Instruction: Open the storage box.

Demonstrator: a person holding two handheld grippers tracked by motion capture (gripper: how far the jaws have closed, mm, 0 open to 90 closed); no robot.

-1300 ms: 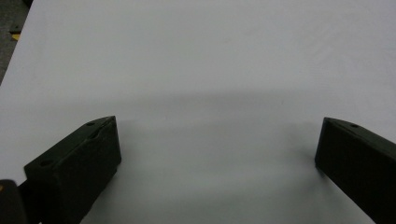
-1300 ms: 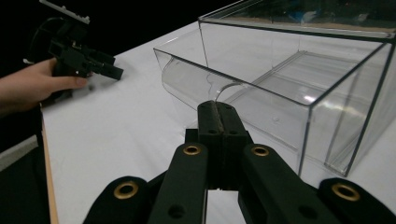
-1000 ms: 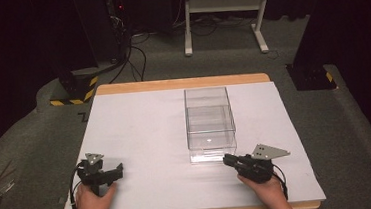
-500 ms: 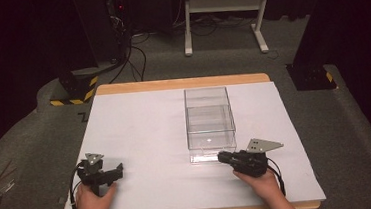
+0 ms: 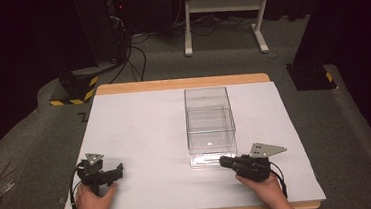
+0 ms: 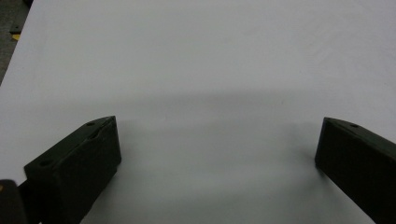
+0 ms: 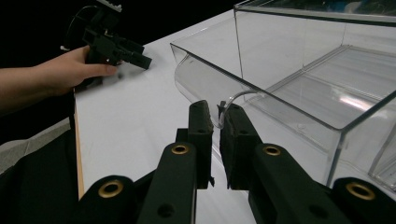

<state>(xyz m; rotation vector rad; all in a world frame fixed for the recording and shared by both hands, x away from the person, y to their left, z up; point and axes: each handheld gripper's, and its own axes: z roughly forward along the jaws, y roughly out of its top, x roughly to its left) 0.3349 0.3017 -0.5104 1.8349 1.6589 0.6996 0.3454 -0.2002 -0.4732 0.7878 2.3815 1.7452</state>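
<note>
Barely begun: drawer handle gripped, drawer not yet drawn

Status: early stage. The box point(image 5: 209, 117) stands upright on the table point(image 5: 140, 128), empty as far as can be seen. Its drawer point(image 7: 327, 93) appears fully seated in the box.

Right gripper point(image 7: 217, 112): lies at the near face of the box, pointed at it. Its jaws have just been closing and now stand almost together, pinching the thin clear handle point(image 7: 233, 97) that curves out from the drawer front. The handle runs between the jaw tips. Whether both pads bear firmly on it is hard to confirm, as the part is transparent.

Left gripper point(image 5: 118, 169): rests on the table well to the left of the box, clear of it. Its jaws are spread wide, with nothing but bare table between them.

Done, by my judgement: approach and grasp of the handle.

Outstanding: pulling the drawer away from the box. The left gripper may be needed to steady the box, since a light box could slide with the pull.
</note>
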